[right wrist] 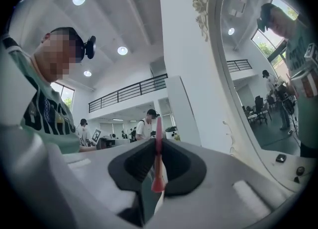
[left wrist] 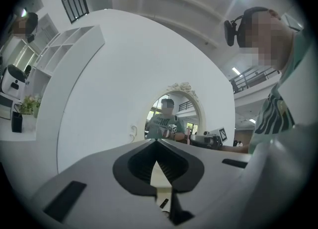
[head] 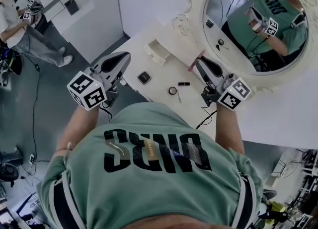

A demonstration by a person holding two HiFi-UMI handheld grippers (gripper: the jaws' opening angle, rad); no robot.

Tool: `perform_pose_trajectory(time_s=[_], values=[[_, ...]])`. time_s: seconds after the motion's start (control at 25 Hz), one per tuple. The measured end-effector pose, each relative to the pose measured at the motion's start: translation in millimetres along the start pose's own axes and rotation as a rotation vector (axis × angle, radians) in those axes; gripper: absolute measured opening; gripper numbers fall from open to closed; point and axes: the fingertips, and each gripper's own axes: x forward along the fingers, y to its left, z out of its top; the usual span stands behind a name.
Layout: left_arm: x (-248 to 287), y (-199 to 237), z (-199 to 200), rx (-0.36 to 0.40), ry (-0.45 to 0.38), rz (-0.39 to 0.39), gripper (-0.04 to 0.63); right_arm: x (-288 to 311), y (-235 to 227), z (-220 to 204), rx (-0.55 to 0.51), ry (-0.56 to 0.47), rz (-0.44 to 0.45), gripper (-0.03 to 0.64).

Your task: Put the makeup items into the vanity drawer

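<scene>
Head view: right gripper [head: 198,62] fingers closed on a slim pink stick [head: 192,66], held above the table [head: 164,71] near the mirror [head: 226,49]. Left gripper [head: 124,58] fingers shut together, nothing btwn them, hovering by the table's left edge. Black compact [head: 144,77], small black tube [head: 184,83] & round item [head: 172,90] lie loose, not yet stowed. Step looks like carrying the stick to the small white drawer [head: 158,52]; next move prob. needs swinging left over it, lowering, then letting go.
</scene>
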Motion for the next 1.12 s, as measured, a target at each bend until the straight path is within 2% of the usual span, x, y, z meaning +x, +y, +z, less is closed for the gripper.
perform_pose_trajectory(time_s=[0.52,0.68,0.92,1.12], values=[[-6.7,7.4,-10.5,-0.034,-0.002,0.025,0.0,6.9,-6.7,-8.6,-0.001,0.042,0.004,0.052],[-9.0,10.1,-15.1,-0.046,-0.003,0.039,0.0,13.0,-10.7,-16.2,-0.028,0.09,0.002,0.052],[-6.3,36.3,-28.8,-0.043,0.016,0.092,0.0,54.4,-52.2,-50.5,-0.104,0.313,-0.024,0.052],[6.7,78.6,-65.6,-0.026,0.079,0.149,0.0,105.5,-113.7,-128.5,-0.119,0.563,-0.048,0.052]])
